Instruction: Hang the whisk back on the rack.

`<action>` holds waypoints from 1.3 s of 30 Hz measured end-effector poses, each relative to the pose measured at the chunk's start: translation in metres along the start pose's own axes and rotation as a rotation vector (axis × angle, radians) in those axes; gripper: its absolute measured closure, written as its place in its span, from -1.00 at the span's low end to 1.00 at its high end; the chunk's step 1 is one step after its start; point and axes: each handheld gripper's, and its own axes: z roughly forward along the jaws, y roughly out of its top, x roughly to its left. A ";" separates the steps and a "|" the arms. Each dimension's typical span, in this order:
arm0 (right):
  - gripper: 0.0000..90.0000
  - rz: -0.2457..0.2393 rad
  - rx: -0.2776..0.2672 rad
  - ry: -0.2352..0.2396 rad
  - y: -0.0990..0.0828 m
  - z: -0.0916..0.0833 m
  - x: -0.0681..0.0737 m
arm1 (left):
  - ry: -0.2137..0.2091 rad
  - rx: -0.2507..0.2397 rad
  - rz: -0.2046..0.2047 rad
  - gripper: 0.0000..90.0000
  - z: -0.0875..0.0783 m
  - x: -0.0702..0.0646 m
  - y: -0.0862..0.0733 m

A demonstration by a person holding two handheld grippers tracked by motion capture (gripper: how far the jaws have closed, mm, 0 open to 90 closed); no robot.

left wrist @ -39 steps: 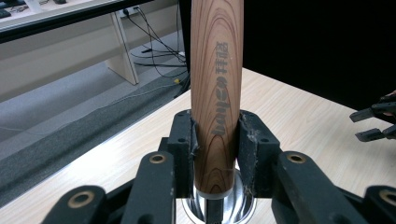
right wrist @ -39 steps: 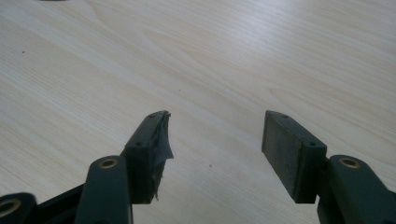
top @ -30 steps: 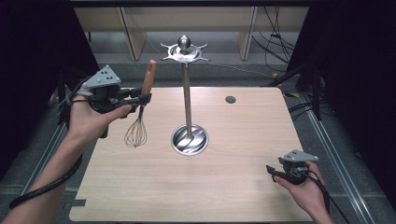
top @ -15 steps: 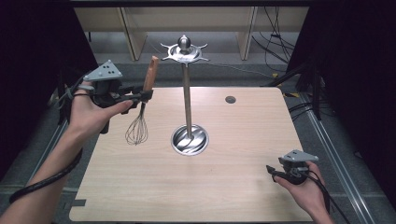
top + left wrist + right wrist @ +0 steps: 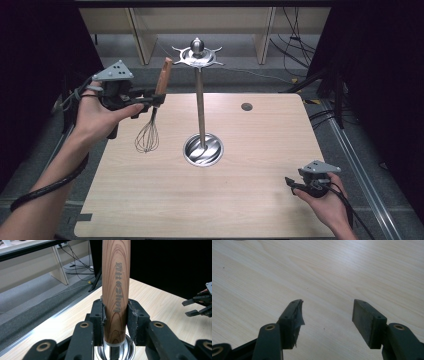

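My left forearm comes in from the lower left of the high view and rises steeply, the wrist bent so that my left hand [image 5: 100, 117] sits above the worktop's [image 5: 250, 210] left edge. The left gripper [image 5: 155, 97] in it points level toward the middle of the worktop, its grey three-cornered plate facing up. Its fingers [image 5: 136, 320] are clamped on the wooden handle of a whisk [image 5: 156, 107], one pad pressed against each side of the handle's lower part. The whisk hangs nearly upright with a slight tilt, handle on top and wire loops below, and the loops are clear of the wood. It sits just left of the metal stand [image 5: 200, 107], whose thin pole rises from a round steel base to a hooked crown; whisk and pole are apart.

My right hand [image 5: 327, 205] lies low at the near right corner of the worktop, forearm short in view, cradling the right gripper [image 5: 290, 182] with its tips pointing left. In the right gripper view its fingers [image 5: 367, 320] stand wide with nothing but bare wood between them.
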 end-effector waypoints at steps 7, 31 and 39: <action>-0.07 0.003 -0.002 0.000 0.000 0.000 0.000 | -0.012 0.002 -0.002 0.52 0.001 0.002 0.002; -0.07 -0.001 0.001 0.000 0.000 0.000 -0.001 | -0.033 0.037 0.002 0.52 0.012 0.003 0.010; -0.07 0.025 0.009 0.003 0.000 0.000 0.001 | -0.047 0.043 -0.006 0.52 0.016 0.004 0.011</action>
